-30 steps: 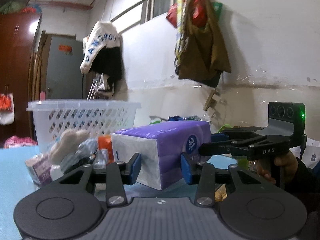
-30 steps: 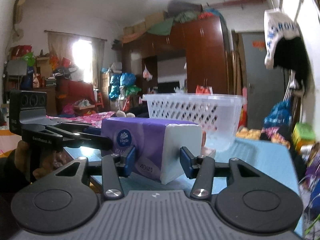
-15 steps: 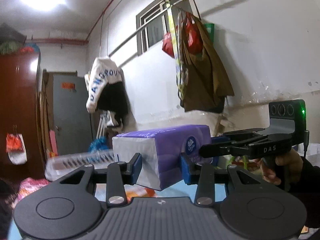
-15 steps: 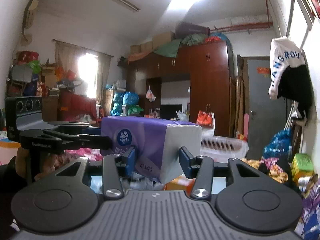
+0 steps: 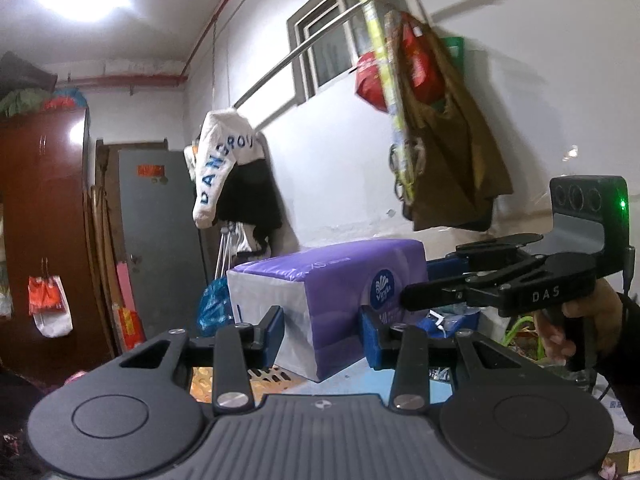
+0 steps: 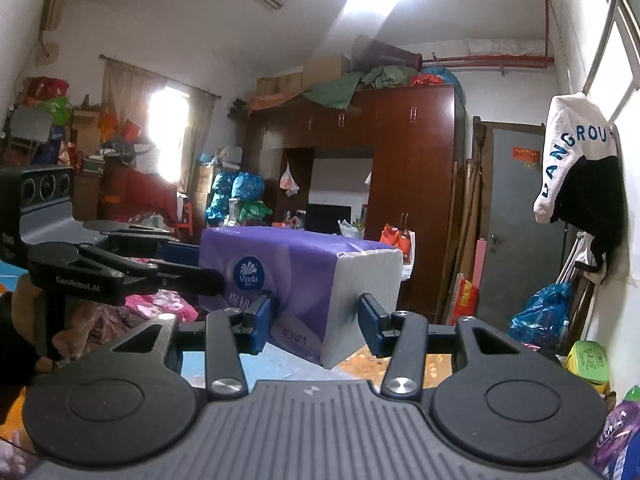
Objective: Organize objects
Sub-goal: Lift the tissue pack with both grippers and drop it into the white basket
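Both grippers carry the soft purple-and-white plastic-wrapped tissue pack [image 5: 320, 300] in the air above the blue tabletop [image 5: 352, 376]. The left gripper [image 5: 322, 334] clamps one end and the right gripper [image 6: 316, 324] the other. It probably goes to the basket next, which calls for a matched, level lowering. Since the earlier frame the pack has risen, and the white basket has dropped out of view.

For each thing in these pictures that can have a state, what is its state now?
Purple and white plastic tissue pack: sealed, held in the air, level.
Left gripper: jaws closed on one corner of the pack.
Right gripper: jaws closed on another corner.
Grey metal door: closed.
Brown wooden wardrobe: doors closed.
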A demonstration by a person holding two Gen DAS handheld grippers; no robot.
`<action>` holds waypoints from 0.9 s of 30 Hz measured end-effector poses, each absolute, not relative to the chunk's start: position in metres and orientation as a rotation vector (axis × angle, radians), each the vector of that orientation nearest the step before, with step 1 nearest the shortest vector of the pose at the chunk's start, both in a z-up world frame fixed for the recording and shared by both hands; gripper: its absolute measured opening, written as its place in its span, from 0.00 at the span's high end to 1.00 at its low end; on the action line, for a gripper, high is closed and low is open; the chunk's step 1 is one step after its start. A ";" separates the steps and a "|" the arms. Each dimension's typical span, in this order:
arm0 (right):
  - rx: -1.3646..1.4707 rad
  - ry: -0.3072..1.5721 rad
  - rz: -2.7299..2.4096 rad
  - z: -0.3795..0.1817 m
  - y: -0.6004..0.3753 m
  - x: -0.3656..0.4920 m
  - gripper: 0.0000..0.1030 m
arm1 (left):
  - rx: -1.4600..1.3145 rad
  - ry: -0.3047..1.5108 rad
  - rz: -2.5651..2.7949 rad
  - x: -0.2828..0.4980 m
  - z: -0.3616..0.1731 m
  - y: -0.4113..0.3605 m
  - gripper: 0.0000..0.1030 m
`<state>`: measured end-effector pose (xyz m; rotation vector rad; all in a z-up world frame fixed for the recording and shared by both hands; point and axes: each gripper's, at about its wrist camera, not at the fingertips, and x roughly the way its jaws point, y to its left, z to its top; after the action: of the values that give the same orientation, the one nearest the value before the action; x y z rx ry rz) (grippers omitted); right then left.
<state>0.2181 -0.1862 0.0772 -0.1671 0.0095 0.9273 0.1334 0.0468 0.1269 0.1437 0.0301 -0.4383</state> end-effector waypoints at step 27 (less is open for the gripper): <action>-0.274 0.443 0.814 0.047 -0.121 0.318 0.52 | 0.105 0.464 -0.294 0.302 0.102 0.071 0.56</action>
<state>0.3178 -0.1213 0.0466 -0.2738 0.4429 0.8143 0.3024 0.0706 0.1018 0.1051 0.4641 -0.2941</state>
